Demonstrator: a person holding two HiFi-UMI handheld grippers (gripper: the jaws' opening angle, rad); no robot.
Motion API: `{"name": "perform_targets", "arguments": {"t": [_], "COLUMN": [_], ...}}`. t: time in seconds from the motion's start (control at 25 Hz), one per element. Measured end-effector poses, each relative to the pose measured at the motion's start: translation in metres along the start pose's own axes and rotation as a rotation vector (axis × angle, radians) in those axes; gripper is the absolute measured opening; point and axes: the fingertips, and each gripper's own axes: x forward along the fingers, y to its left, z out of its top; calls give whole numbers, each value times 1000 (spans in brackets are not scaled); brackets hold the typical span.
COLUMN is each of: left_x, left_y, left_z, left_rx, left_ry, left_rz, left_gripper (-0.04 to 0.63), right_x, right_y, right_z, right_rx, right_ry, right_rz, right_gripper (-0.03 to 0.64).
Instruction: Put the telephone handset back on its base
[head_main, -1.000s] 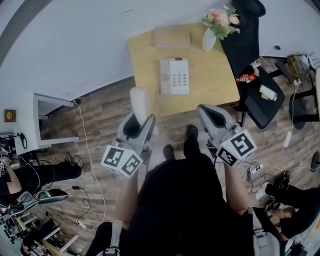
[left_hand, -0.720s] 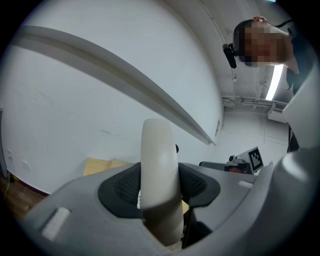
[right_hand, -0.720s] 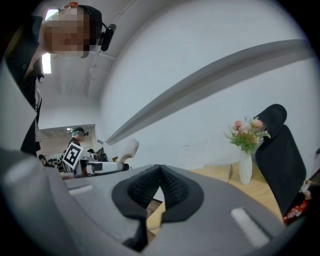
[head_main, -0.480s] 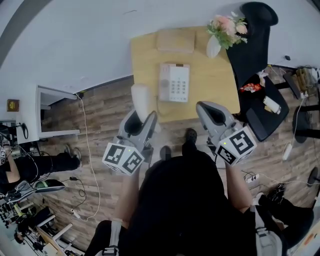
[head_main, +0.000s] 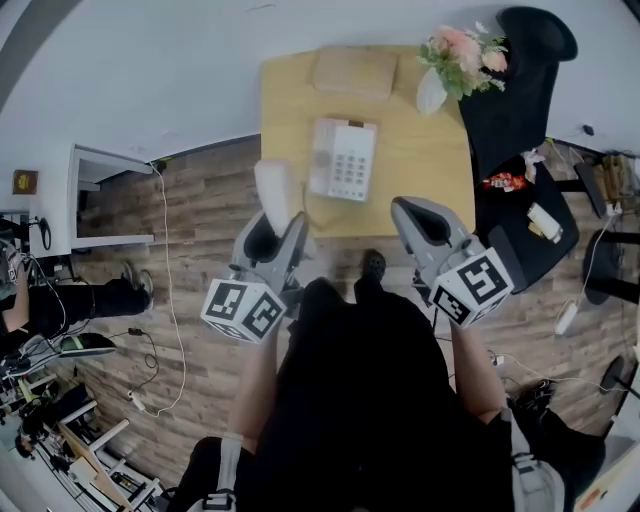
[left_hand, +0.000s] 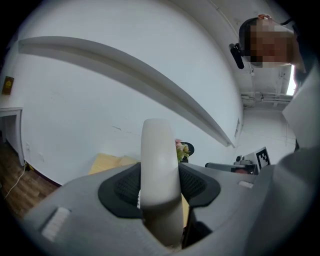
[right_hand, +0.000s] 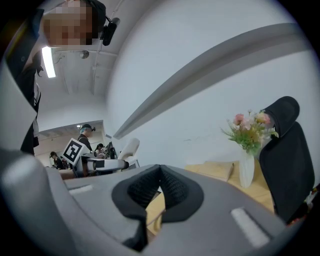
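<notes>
The left gripper (head_main: 283, 228) is clamped on the white plastic telephone handset (head_main: 277, 192) - in the left gripper view its two dark ribbed pads (left_hand: 122, 186) press on either side of the handset (left_hand: 159, 160), which stands upright between them and rises well above the jaws. Seen from the head view, the handset is off its base, held above the wood-plank floor (head_main: 200, 220) just off the near left edge of the light wooden table (head_main: 430, 150).

The white push-button telephone base (head_main: 343, 158) lies flat on the table, near the handset but apart from it, its keypad facing up. Behind it at the far edge lies a flat tan box (head_main: 355, 70), and at the far right corner stands a white vase of pink flowers (head_main: 440, 75). A black office chair (head_main: 515, 90) stands beside the table on the right.

The right gripper (head_main: 413, 213) hovers near the table's front right edge - its jaws are pressed together at the tips with nothing between them, as the right gripper view shows, with the vase of flowers (right_hand: 246, 167) and the chair (right_hand: 285, 160) beyond.
</notes>
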Motion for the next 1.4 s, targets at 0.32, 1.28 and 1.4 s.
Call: {"name": "perform_targets", "arguments": {"t": [0.32,1.28,1.4], "left_x": [5,83,95], "left_y": [5,85,94], "left_z": [-5,-16,-21], "left_rx": [-25,-63,-70], "left_ry": [7,134,158], "left_rz": [29,-40,-56], "left_gripper": [218,218,218], "right_x": [4,70,79], "right_y": [-11,-27,-30], "right_z": [-8,9,8], "right_rx": [33,32,39], "right_ry": [42,93,98], "right_rz": [-4,-161,-182], "right_gripper": [0,0,0]}}
